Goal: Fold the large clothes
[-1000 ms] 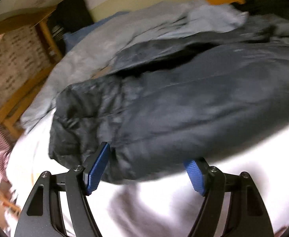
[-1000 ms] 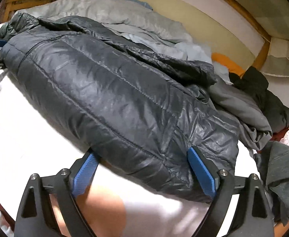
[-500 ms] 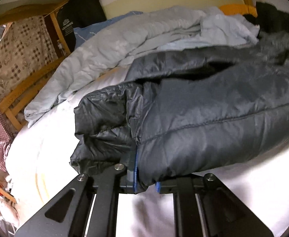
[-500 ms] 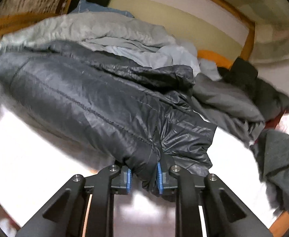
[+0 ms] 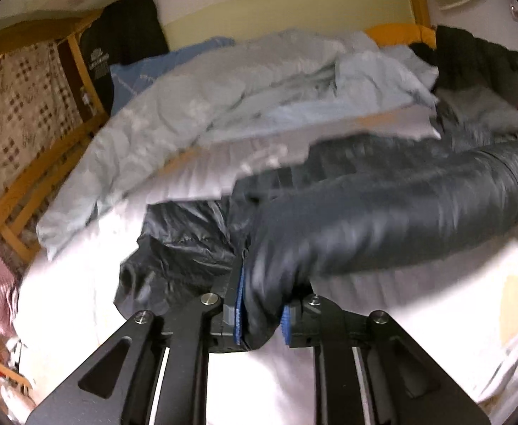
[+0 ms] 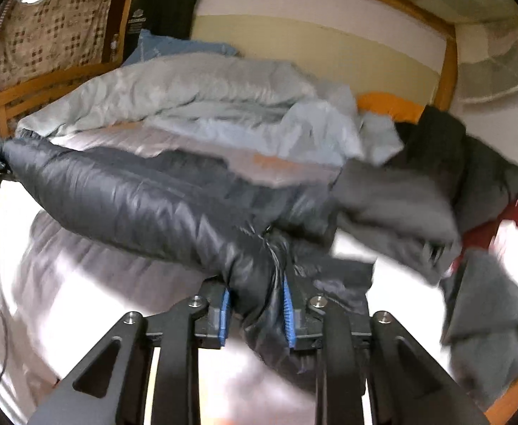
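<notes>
Left wrist view: the left gripper (image 5: 262, 313), its jaws having just eased slightly, pinches one end of the dark puffer jacket's (image 5: 383, 219) near edge, the bulk sagging over the white bedsheet (image 5: 400, 318) before a pale grey pile (image 5: 241, 88). Right wrist view: the right gripper (image 6: 257, 310), likewise just eased, pinches the jacket's other end; carrying both ends level and together should lay a straight fold, and firm pinches would keep the slick fabric from slipping.
</notes>
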A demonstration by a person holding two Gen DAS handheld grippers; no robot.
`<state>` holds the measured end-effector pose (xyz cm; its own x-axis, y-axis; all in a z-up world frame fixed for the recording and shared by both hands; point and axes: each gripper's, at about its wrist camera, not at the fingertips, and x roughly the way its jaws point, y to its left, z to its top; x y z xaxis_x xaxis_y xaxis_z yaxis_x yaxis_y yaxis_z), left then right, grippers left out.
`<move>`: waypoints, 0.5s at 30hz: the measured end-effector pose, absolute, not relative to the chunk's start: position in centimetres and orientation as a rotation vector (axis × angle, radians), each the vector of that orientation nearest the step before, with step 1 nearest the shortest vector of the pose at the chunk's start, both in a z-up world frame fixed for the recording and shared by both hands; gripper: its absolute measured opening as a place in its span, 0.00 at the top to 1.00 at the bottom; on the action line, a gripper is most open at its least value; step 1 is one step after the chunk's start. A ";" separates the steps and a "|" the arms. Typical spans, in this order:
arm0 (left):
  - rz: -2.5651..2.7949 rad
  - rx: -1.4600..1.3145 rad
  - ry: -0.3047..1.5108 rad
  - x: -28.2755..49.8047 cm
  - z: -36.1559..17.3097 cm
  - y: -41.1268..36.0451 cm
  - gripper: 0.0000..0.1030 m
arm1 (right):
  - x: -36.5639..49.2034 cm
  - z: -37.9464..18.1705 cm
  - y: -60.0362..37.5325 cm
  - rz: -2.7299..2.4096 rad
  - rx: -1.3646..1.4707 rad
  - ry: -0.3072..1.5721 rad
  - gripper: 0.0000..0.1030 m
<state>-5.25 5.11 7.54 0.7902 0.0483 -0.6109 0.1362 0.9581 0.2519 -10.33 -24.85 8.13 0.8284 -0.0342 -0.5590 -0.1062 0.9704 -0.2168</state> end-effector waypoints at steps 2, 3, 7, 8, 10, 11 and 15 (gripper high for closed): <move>-0.046 0.299 0.655 -2.3 8.5 4.9 0.83 | -7.6 9.3 -24.7 0.013 -0.275 0.574 0.72; -0.047 0.296 0.658 -0.7 8.7 4.8 0.83 | -6.1 9.7 -24.6 0.001 -0.286 0.563 0.72; -0.051 0.290 0.626 5.8 9.0 4.1 0.82 | 0.3 10.4 -24.8 -0.063 -0.296 0.547 0.69; -0.051 0.284 0.587 7.1 8.7 3.9 0.81 | 2.0 10.3 -25.0 -0.102 -0.312 0.524 0.64; -0.031 0.318 0.537 9.1 7.5 3.4 0.81 | 3.7 9.7 -24.5 -0.184 -0.367 0.454 0.54; -0.020 0.332 0.539 10.1 6.7 3.1 0.81 | 4.8 9.0 -24.3 -0.198 -0.388 0.439 0.53; -0.023 0.319 0.588 13.1 3.4 2.7 0.80 | 8.3 7.1 -25.5 -0.176 -0.325 0.449 0.51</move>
